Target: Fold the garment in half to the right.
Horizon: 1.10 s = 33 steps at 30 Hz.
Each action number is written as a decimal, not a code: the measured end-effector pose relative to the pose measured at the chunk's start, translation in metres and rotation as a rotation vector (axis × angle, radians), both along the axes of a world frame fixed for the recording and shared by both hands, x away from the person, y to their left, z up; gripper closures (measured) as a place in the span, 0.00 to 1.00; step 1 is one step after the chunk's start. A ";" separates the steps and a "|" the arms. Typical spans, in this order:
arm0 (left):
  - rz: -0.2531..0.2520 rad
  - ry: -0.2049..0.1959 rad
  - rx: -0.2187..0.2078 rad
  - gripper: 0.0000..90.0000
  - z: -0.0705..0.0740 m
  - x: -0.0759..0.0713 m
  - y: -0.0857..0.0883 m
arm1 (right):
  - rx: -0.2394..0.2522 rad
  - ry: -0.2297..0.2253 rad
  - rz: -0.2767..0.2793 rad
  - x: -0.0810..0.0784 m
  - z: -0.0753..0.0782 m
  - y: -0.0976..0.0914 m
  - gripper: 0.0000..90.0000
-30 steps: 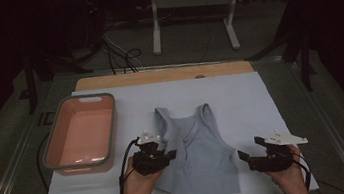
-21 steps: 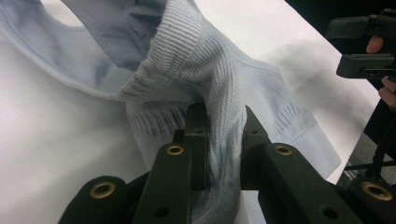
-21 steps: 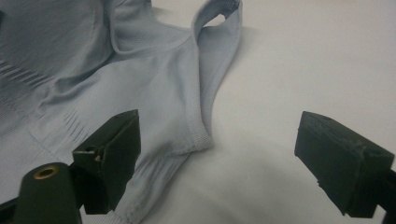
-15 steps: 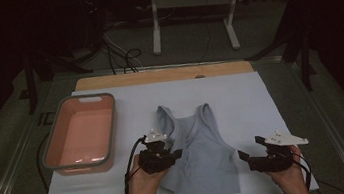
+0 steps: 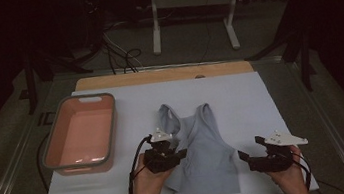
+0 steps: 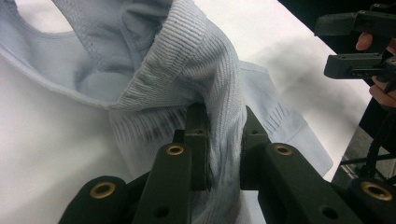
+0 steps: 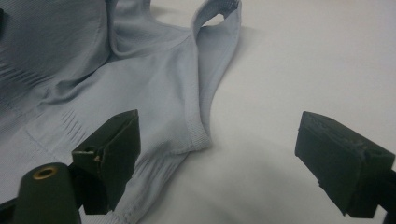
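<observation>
A pale grey-blue is shown by the tank top (image 5: 200, 154), with a ribbed knit at its hem and short dark dashes woven in rows near the side seam. The table (image 5: 261, 100) is covered in white, edged by a light wood strip (image 5: 162, 74). The basin (image 5: 82, 134) is coloured salmon pink with a grey rim. Both the left gripper (image 6: 219, 140) and right gripper (image 7: 219, 154) are black, with brass-coloured rivets.
</observation>
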State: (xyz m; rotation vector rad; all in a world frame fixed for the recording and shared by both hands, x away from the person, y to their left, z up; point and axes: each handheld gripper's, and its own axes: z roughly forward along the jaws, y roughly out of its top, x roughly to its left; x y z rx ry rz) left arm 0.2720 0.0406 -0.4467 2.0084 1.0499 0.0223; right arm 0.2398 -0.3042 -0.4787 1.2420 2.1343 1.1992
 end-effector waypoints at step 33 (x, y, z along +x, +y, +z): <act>-0.052 0.003 -0.001 0.89 -0.004 0.004 -0.030 | -0.019 0.008 -0.001 0.000 -0.001 0.001 0.16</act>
